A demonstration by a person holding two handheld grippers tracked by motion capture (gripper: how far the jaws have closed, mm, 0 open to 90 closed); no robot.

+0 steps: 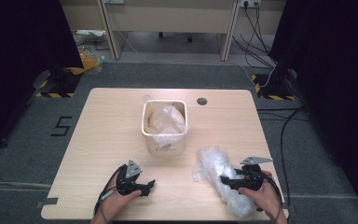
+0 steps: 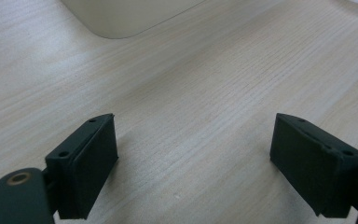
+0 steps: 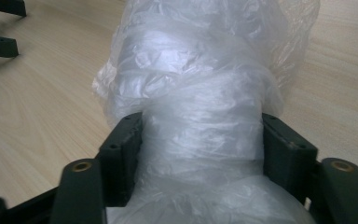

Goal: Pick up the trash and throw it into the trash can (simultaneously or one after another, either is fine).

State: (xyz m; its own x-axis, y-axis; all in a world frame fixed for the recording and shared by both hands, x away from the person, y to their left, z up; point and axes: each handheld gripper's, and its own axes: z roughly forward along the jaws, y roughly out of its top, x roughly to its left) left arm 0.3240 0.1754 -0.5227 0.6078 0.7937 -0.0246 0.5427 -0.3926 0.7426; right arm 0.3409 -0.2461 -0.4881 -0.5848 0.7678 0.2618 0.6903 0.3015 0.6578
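Right gripper view has the bundle of clear plastic wrap (image 3: 200, 126) between the fingers (image 3: 121, 154) of the right gripper (image 3: 200, 158), both pads pressed into its waist so the film bulges above and below; in the high view the bundle (image 1: 216, 179) lies on the counter (image 1: 102, 126) at about 4 o'clock from the cream bin (image 1: 164, 127), near the front edge. My worry is the softness: the wrap could compress and slip out on lifting, or a loose tail might drag on the counter and snag the bin's rim, tipping it. The bin already holds crumpled plastic (image 1: 167, 119), so the new bundle may sit proud and spill over. The left gripper (image 1: 142, 185) rests at 7 o'clock from the bin, fingers (image 2: 91, 163) spread with nothing between them. A red mark on the bin's front is too small to read; a "5" (image 1: 61, 126) is taped on the floor.
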